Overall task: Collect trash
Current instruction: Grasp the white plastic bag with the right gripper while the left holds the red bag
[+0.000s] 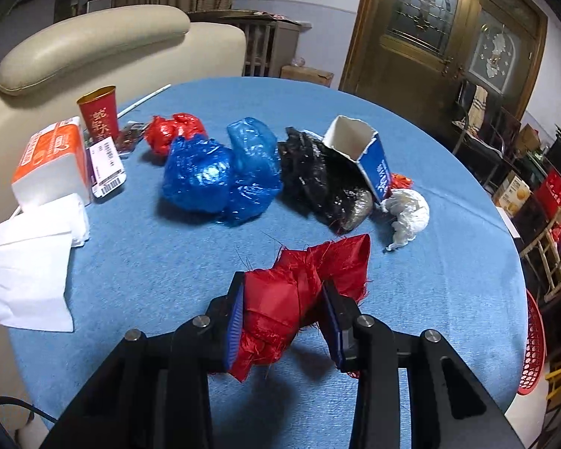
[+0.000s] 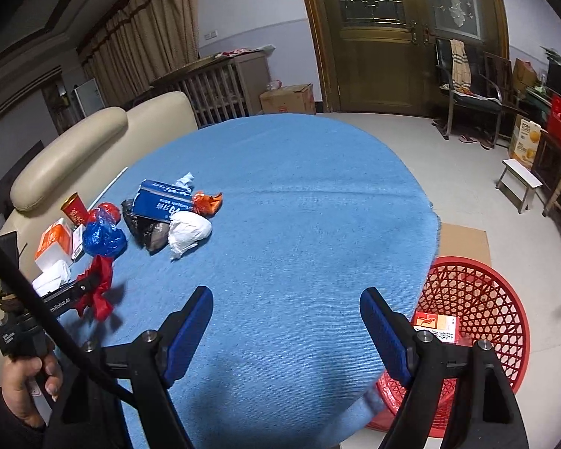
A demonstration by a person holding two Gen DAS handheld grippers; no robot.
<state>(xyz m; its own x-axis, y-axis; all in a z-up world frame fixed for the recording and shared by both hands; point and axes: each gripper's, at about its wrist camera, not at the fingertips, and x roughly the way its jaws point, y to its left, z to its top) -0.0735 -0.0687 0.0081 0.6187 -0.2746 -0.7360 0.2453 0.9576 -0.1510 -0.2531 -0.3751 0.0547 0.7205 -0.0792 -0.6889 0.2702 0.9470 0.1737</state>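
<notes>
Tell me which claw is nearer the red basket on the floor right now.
Right. The right claw hangs open over the table's near edge, just beside the red basket. The left claw, shut on the red cloth, sits further across the blue table.

two blue bags, one cup (red)

The tablecloth is matt blue woven cloth with a fine rough grain. The red fabric scrap has a satin sheen and frayed, thready edges. The blue plastic bags and black plastic bag are thin, crinkled and glossy. The tissues are soft matt paper. The red basket is glossy lattice plastic.
</notes>
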